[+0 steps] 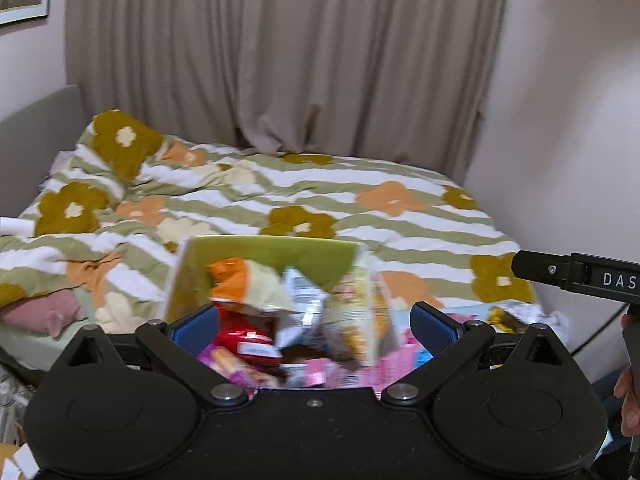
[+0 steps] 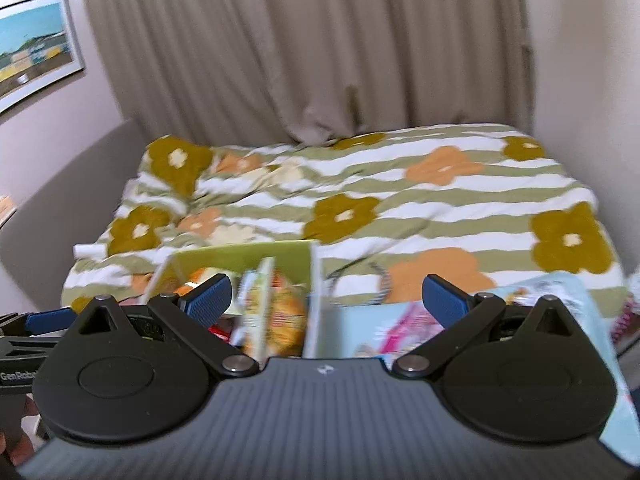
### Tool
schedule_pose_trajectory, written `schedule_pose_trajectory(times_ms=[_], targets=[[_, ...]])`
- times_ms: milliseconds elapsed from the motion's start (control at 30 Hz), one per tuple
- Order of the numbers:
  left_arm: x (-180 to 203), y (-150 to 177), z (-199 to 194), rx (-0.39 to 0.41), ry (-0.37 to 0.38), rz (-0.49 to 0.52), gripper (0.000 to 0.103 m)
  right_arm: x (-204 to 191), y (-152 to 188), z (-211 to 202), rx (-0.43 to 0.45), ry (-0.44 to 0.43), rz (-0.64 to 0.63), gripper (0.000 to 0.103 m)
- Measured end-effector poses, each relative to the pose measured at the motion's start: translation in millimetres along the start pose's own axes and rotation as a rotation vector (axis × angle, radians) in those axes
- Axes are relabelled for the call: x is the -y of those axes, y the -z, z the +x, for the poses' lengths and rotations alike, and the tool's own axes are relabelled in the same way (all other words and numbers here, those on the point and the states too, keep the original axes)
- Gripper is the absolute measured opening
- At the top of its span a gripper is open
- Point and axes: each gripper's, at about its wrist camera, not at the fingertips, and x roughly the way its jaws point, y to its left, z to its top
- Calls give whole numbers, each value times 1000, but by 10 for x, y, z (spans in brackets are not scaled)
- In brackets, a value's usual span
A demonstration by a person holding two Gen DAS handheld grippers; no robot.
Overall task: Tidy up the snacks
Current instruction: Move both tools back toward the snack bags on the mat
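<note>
A green box (image 1: 272,252) full of snack packets stands on the bed just ahead of me. An orange-and-white packet (image 1: 244,284), a silver packet (image 1: 302,300) and a red packet (image 1: 244,334) stick up inside it. My left gripper (image 1: 314,326) is open and empty over the box. The right wrist view shows the same box (image 2: 240,258) with a yellow snack packet (image 2: 280,312) at its right side. My right gripper (image 2: 326,298) is open and empty above the box's right wall. Its arm also shows in the left wrist view (image 1: 576,276).
A flowered striped duvet (image 1: 360,208) covers the bed, against beige curtains (image 1: 280,60) and a wall on the right. A light blue and pink packet (image 2: 400,324) lies on the bed right of the box. A grey headboard (image 2: 60,200) runs along the left.
</note>
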Motion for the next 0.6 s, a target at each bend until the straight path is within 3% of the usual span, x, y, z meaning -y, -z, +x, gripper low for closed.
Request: schedule_pose_trajectory(times_ms=[267, 600], targets=[[675, 37, 96, -11, 37, 37, 103, 839, -105, -230, 35, 113, 23, 103], [1613, 44, 593, -74, 78, 21, 103, 1965, -291, 76, -53, 147, 53, 103]])
